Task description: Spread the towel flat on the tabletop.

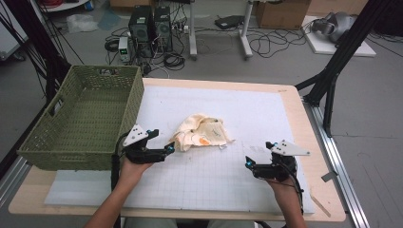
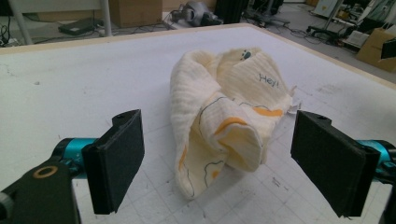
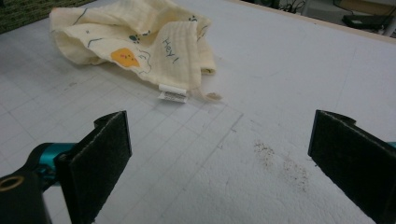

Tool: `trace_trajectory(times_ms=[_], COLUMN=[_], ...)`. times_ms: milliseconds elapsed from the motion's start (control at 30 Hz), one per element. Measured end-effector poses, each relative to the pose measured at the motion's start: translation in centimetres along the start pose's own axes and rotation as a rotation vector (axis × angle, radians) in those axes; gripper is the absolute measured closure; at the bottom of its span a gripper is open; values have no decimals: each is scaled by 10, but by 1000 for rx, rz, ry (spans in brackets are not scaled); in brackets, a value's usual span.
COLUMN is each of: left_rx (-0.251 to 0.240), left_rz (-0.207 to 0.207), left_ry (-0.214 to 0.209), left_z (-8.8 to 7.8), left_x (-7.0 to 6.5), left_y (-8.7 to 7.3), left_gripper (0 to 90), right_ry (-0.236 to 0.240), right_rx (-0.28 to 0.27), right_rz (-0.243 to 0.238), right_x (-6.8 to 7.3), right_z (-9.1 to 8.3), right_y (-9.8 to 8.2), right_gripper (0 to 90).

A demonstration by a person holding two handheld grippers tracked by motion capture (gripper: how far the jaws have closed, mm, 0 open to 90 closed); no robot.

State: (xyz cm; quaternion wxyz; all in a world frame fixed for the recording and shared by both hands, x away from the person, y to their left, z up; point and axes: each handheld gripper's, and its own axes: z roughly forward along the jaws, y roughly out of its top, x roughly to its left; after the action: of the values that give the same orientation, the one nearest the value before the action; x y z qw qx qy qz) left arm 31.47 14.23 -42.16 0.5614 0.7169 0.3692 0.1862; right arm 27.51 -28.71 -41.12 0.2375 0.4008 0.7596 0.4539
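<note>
A crumpled cream cloth with orange and dark prints and the word "Hey!" lies near the middle of the white gridded mat. My left gripper sits just left of it, jaws wide open. In the left gripper view the cloth's near fold lies between and just ahead of the pads of this gripper, which do not touch it. My right gripper rests low over the mat at the right, open and empty. In the right gripper view the cloth lies well ahead of the gripper, to its left.
An empty green woven basket stands at the table's left edge, close behind my left hand; its edge also shows in the right gripper view. A small white label hangs from the cloth's hem. Brown specks dot the mat.
</note>
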Motion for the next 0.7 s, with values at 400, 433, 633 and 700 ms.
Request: trace_trajectory(times_ms=[400,433,633,700], left_rx=[0,-1,8,13], left_rz=[-7,-12,-6,-5], left_ry=[-1,5,-1,-6], left_z=[1,1,2,3], left_x=[2,2,3,3], left_y=[0,0,-1,-2], left_gripper=[189,189,223,245], right_ry=[95,104,171,162], right_rx=[51,58,88,116], right_rz=[-65,-76,-123,-139], right_x=[13,15,29,34], right_z=[46,52,85,98], right_y=[17,19,31,34], right_gripper=[174,192,402,461])
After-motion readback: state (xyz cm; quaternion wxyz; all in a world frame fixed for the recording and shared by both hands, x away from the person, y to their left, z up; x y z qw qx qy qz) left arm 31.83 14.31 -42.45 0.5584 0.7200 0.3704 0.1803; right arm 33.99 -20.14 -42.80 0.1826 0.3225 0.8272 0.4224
